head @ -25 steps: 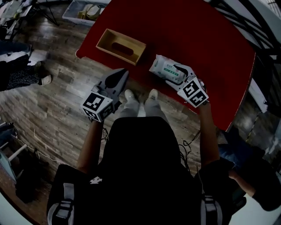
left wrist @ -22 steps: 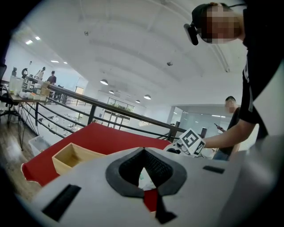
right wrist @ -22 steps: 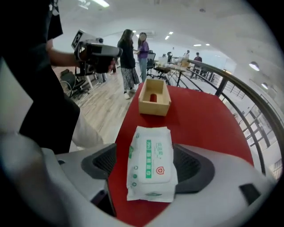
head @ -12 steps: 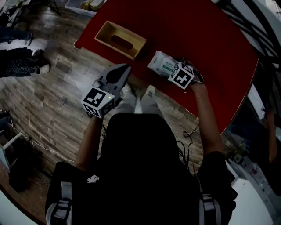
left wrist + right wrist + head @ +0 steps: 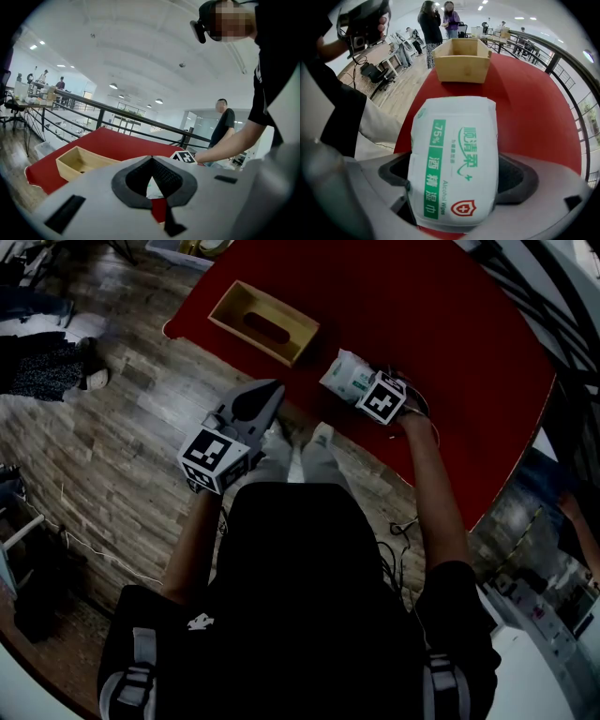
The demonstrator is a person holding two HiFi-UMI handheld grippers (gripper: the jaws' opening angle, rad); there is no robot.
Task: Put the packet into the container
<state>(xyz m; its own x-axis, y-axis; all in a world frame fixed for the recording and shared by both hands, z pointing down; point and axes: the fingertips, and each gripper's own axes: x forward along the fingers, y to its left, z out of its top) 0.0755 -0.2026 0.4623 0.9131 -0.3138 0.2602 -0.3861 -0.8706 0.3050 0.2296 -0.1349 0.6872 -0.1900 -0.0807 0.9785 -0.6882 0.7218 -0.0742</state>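
A white wet-wipe packet [image 5: 343, 379] with green print lies flat on the red table [image 5: 441, 315] near its front edge. My right gripper [image 5: 356, 390] reaches over it. In the right gripper view the packet [image 5: 454, 150] fills the gap between the jaws, which are opening and stand wide on either side of it. The open wooden container [image 5: 255, 341] sits to the left on the table, also seen in the right gripper view beyond the packet [image 5: 461, 70]. My left gripper [image 5: 271, 390] hovers off the table's edge, shut and empty, pointing toward the container [image 5: 70, 169].
The table's front edge runs diagonally just below both grippers, with wood floor beneath. A black railing borders the table's far side [image 5: 525, 287]. People stand in the background beyond the container [image 5: 431, 23]. My legs and shoes [image 5: 298, 442] are under the edge.
My right gripper has moved forward and left along the packet, so the packet now sits deep between its jaws. The left gripper has barely shifted.
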